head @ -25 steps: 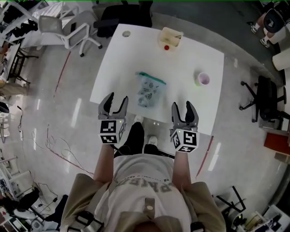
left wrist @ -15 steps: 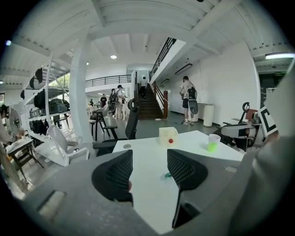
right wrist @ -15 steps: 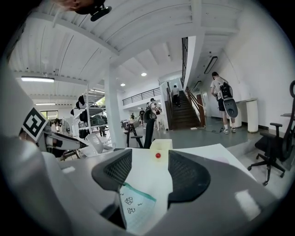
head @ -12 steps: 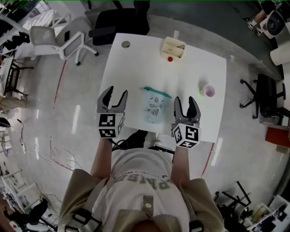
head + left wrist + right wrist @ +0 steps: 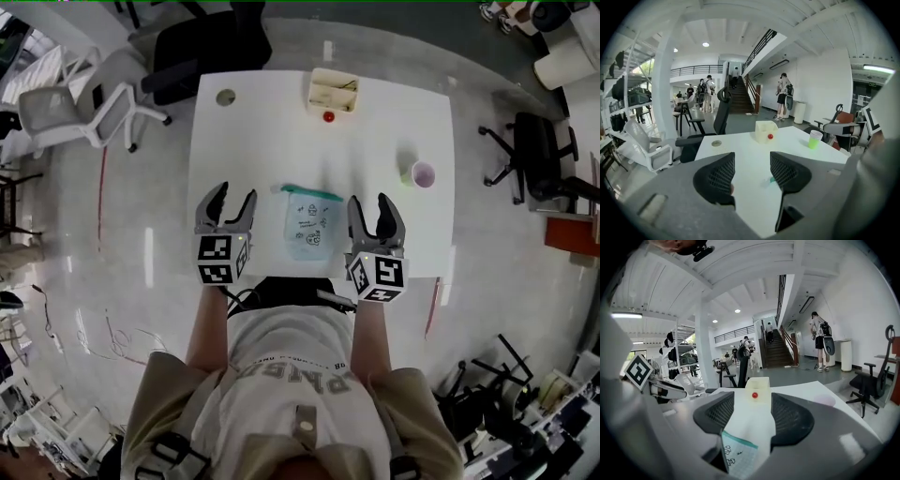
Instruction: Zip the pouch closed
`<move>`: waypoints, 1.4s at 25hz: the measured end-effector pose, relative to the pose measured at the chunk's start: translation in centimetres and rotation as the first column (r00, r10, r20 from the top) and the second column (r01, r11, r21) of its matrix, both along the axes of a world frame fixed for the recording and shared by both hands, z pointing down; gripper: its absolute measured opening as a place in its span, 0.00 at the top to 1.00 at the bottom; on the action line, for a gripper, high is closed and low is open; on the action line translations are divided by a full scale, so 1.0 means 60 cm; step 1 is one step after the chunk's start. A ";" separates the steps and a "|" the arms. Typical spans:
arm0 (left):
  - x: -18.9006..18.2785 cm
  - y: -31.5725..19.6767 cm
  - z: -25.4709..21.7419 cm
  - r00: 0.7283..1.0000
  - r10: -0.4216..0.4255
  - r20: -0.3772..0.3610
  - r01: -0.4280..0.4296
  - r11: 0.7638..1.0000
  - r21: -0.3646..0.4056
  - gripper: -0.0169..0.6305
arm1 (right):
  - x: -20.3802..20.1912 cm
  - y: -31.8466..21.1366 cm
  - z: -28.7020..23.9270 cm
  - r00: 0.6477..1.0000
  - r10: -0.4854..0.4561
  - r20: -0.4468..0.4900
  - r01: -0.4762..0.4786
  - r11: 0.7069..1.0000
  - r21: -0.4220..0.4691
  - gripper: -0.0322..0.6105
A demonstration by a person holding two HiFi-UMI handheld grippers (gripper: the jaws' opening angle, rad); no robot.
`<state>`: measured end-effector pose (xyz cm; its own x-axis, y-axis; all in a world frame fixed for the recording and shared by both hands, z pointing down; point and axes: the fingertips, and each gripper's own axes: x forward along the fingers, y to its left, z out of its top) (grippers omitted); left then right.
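A clear pouch printed with small drawings lies flat on the white table, its green zipper edge on the far side. My left gripper hovers just left of it, open and empty. My right gripper hovers just right of it, also open and empty. In the left gripper view the left gripper frames bare tabletop, with only the pouch's green corner showing by the right jaw. In the right gripper view the pouch lies low between the jaws of the right gripper, untouched.
At the table's far edge stand a cream box and a red ball. A green cup sits at the right, a small round disc at the far left. Office chairs surround the table.
Both grippers have moved forward from short of the table's near edge to either side of the pouch. Their jaws have stayed open.
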<state>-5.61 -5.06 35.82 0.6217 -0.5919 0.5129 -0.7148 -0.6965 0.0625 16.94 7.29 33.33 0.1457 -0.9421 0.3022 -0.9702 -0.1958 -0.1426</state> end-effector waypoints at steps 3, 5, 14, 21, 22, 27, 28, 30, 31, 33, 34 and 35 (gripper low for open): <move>0.014 0.012 0.043 1.000 0.026 0.012 -0.025 0.998 -0.061 0.60 | 0.004 0.003 0.014 1.000 -0.003 0.006 0.003 1.000 -0.029 0.61; 0.020 0.020 0.070 0.999 0.035 0.023 -0.033 0.995 -0.096 0.60 | 0.006 0.002 0.024 1.000 -0.020 -0.010 0.019 0.998 -0.053 0.61; 0.056 0.039 0.168 0.987 0.112 0.114 -0.090 0.979 -0.182 0.60 | 0.015 -0.034 0.070 0.990 -0.143 -0.020 0.139 0.983 -0.123 0.61; 0.076 0.046 0.238 0.975 0.158 0.158 -0.118 0.965 -0.236 0.60 | 0.013 -0.092 0.100 0.956 -0.292 -0.039 0.284 0.948 -0.147 0.61; 0.079 0.047 0.248 0.974 0.163 0.156 -0.123 0.962 -0.243 0.60 | 0.012 -0.100 0.104 0.950 -0.310 -0.039 0.301 0.942 -0.151 0.61; 0.093 0.046 0.262 0.969 0.186 0.161 -0.142 0.957 -0.253 0.67 | 0.000 -0.129 0.120 0.919 -0.392 -0.034 0.381 0.908 -0.174 0.61; 0.097 0.047 0.265 0.967 0.196 0.164 -0.150 0.955 -0.255 0.67 | -0.004 -0.132 0.126 0.913 -0.407 -0.033 0.394 0.901 -0.182 0.61; 0.101 0.050 0.273 0.962 0.212 0.172 -0.163 0.952 -0.259 0.69 | -0.012 -0.135 0.139 0.902 -0.430 -0.027 0.416 0.887 -0.201 0.61; 0.103 0.051 0.277 0.961 0.214 0.175 -0.165 0.951 -0.261 0.70 | -0.016 -0.136 0.146 0.898 -0.440 -0.022 0.426 0.880 -0.211 0.61; 0.104 0.050 0.283 0.962 0.208 0.175 -0.158 0.952 -0.263 0.73 | -0.023 -0.137 0.155 0.889 -0.458 -0.013 0.444 0.867 -0.226 0.61; 0.103 0.050 0.285 0.964 0.201 0.174 -0.151 0.953 -0.263 0.75 | -0.027 -0.138 0.158 0.885 -0.466 -0.010 0.451 0.862 -0.231 0.61; 0.102 0.050 0.286 0.965 0.196 0.175 -0.146 0.954 -0.263 0.76 | -0.031 -0.138 0.161 0.882 -0.472 -0.007 0.457 0.858 -0.235 0.61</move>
<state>0.52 -2.08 52.99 0.5745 -0.3256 0.7509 -0.6017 -0.7900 0.1178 15.08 -1.00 42.98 -0.2669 -0.8151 0.5141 -0.9616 0.2609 -0.0857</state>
